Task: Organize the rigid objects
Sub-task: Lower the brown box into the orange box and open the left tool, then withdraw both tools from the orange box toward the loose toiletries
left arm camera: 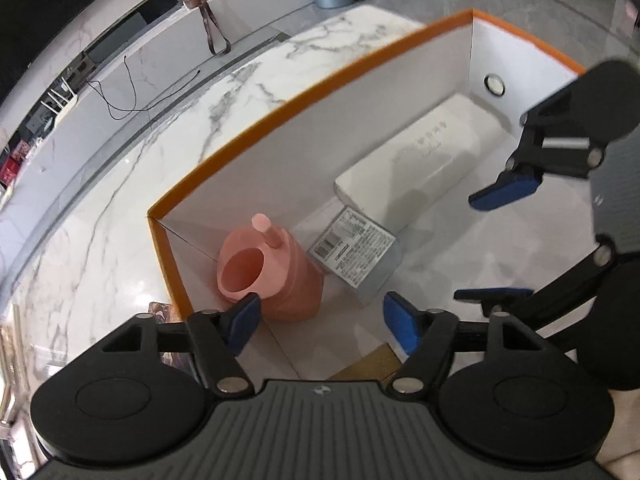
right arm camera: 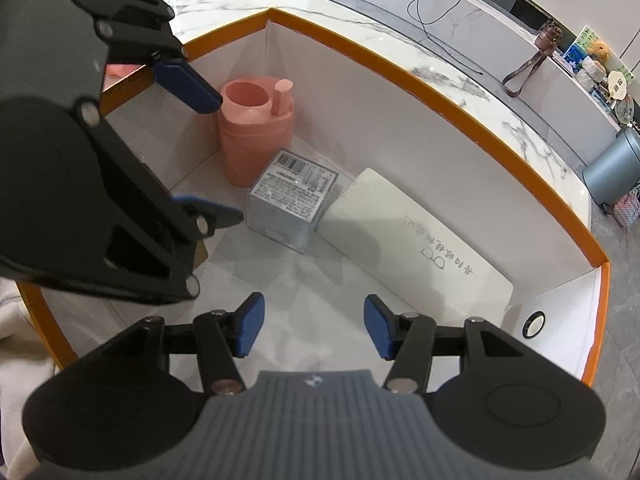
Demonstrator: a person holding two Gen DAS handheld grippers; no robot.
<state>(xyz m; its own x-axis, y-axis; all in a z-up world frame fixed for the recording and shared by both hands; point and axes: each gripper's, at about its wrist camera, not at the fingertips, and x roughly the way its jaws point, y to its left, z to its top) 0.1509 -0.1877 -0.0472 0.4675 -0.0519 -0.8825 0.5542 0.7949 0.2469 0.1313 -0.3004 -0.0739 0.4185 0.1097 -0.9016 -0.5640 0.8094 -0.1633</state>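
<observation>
Both grippers hang over the orange-rimmed box (right arm camera: 460,92), left gripper (left arm camera: 320,324) and right gripper (right arm camera: 312,326) spread apart, nothing between the pads. Inside, near to far from the left: pink jug (left arm camera: 272,276) upright in the corner, clear labelled box (left arm camera: 360,260) just beside it, then white case (left arm camera: 420,160) flat along the wall.

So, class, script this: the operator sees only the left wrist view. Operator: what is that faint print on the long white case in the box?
Observer: A small drawing of glasses, beside a line of writing on the white case.
Operator: Anything outside the box, past the corner with the cup?
Observer: Yes, something pink lies just beyond the box wall there, partly hidden.
Operator: And further along the counter, past the brown strap?
Observer: A brown plush toy sits there among patterned things.
</observation>
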